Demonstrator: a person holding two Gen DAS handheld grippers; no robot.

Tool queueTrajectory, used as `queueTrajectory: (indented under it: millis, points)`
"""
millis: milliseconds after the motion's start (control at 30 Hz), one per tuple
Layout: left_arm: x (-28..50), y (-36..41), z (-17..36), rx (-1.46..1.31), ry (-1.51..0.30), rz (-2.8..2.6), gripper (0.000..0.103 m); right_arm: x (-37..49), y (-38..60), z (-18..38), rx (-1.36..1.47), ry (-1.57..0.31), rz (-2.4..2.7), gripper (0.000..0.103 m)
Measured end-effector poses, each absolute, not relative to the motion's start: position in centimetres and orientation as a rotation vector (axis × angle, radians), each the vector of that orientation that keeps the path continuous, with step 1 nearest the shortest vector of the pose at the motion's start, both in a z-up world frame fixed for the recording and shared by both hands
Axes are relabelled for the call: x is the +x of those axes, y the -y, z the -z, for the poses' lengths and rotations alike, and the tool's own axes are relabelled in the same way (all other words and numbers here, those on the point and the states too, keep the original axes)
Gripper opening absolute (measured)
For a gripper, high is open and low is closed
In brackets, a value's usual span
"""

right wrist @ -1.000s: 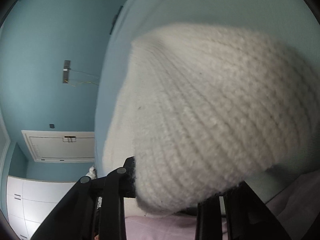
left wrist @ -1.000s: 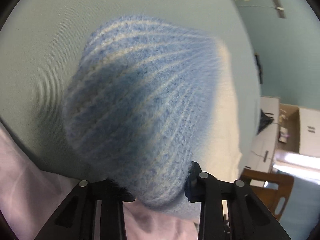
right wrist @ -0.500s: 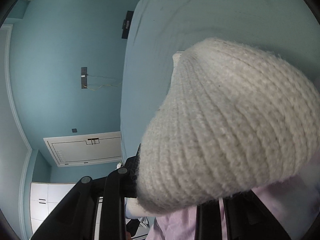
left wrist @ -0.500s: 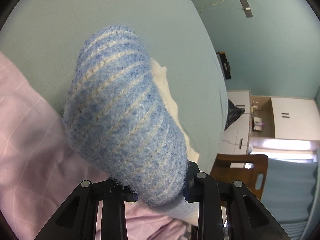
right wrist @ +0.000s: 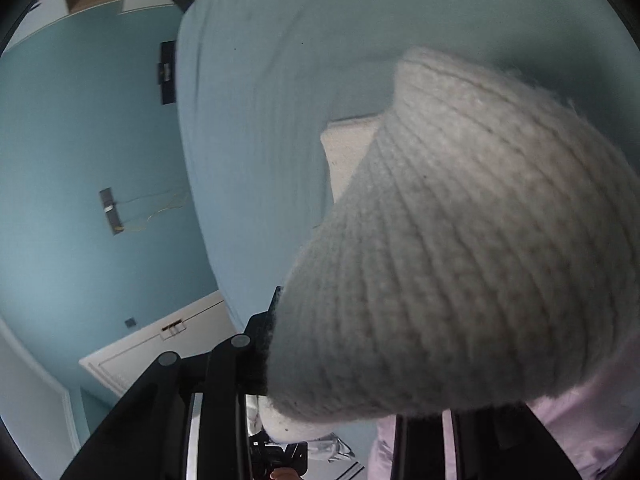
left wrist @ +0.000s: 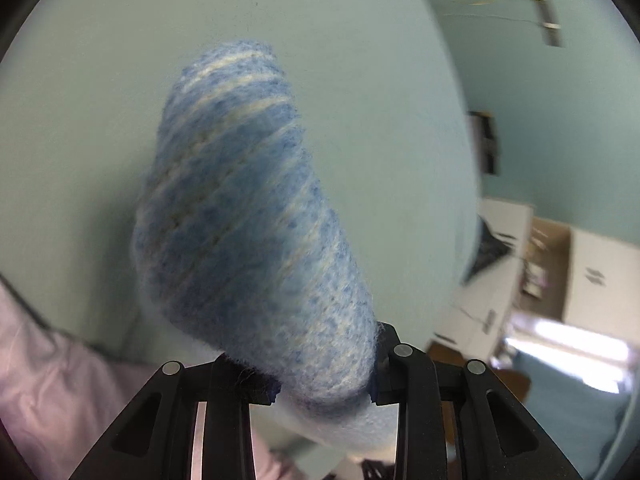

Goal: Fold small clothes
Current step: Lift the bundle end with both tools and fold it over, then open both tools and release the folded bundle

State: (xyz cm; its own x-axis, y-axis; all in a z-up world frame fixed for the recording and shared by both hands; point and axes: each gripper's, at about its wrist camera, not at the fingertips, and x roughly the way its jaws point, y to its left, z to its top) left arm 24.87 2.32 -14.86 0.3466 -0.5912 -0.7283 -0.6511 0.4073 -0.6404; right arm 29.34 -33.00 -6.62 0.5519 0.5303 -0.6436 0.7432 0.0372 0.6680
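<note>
A fuzzy blue knit piece with pale stripes (left wrist: 248, 220) stands up from between the fingers of my left gripper (left wrist: 324, 392), which is shut on its lower end above the light teal bed sheet (left wrist: 100, 80). In the right wrist view a thick cream ribbed knit piece (right wrist: 460, 260) fills the right half. My right gripper (right wrist: 352, 392) grips its lower edge, and its jaws are opening with the knit still between them. The knit hides the right finger. A flat white piece (right wrist: 348, 152) lies on the sheet (right wrist: 260, 120) behind the cream knit.
Pink checked cloth lies at the lower left (left wrist: 60, 380) and at the lower right (right wrist: 592, 420). Beyond the bed edge are teal walls, white cabinets (left wrist: 600, 280), a wooden chair (left wrist: 516, 380) and a white panel (right wrist: 160, 344).
Both grippers rose over the bed with their knit pieces. The pink cloth drew back to the frame corners. The right view rolled, and the flat white piece on the sheet came into sight.
</note>
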Motion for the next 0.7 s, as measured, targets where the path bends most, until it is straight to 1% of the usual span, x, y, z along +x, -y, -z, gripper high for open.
queueTrajectory:
  millis: [67, 100, 133, 167, 200, 233, 267, 300, 333, 367, 400, 500, 567, 633, 700]
  points:
    - [28.7, -1.8, 17.1, -1.247, -1.384, -0.088, 0.035, 33.4, 33.2, 7.6, 1.647, -1.155, 0.282, 0.035]
    - [30.2, -1.6, 18.0, -1.254, -1.406, -0.086, 0.038, 34.9, 33.3, 7.9, 1.653, -1.177, 0.29, 0.04]
    - [30.9, -1.7, 18.4, -1.273, -1.41, -0.097, 0.043, 36.5, 33.7, 8.5, 1.665, -1.194, 0.308, 0.042]
    - [31.8, -1.8, 18.0, -1.279, -1.407, -0.116, 0.044, 37.9, 34.2, 8.8, 1.666, -1.186, 0.307, 0.044]
    - [32.3, -1.8, 17.2, -1.266, -1.383, -0.114, 0.044, 38.9, 34.6, 8.6, 1.655, -1.162, 0.281, 0.049]
    - [32.8, -2.0, 15.6, -1.223, -1.327, -0.11, 0.051, 39.7, 35.0, 8.3, 1.63, -1.138, 0.249, 0.059]
    - [33.4, -2.2, 12.8, -1.119, -1.242, -0.109, 0.061, 40.6, 35.6, 7.3, 1.576, -1.102, 0.21, 0.066]
    - [33.7, -1.8, 11.3, -1.052, -1.199, -0.11, 0.088, 40.7, 36.0, 6.3, 1.526, -1.072, 0.195, 0.08]
    - [33.4, -1.7, 9.0, -0.955, -1.137, -0.116, 0.103, 40.7, 36.3, 5.3, 1.466, -1.046, 0.187, 0.084]
    - [32.8, -1.6, 7.2, -0.868, -1.076, -0.128, 0.103, 40.6, 36.6, 4.0, 1.365, -1.02, 0.18, 0.084]
    - [33.0, -1.2, 6.8, -0.815, -1.046, -0.134, 0.103, 40.3, 36.7, 3.3, 1.28, -1.013, 0.173, 0.084]
    - [32.3, 0.4, 6.9, -0.701, -1.045, -0.098, 0.103, 38.4, 36.1, 2.4, 1.009, -1.006, 0.157, 0.084]
    - [31.0, 1.6, 8.7, -0.654, -1.07, -0.066, 0.103, 37.0, 35.1, 3.9, 0.816, -1.062, 0.161, 0.084]
    - [29.1, 2.6, 11.3, -0.586, -1.102, -0.06, 0.103, 36.0, 33.9, 6.1, 0.69, -1.106, 0.131, 0.084]
    - [27.6, 3.8, 13.3, -0.505, -1.145, -0.058, 0.103, 34.8, 33.5, 7.9, 0.608, -1.111, 0.127, 0.084]
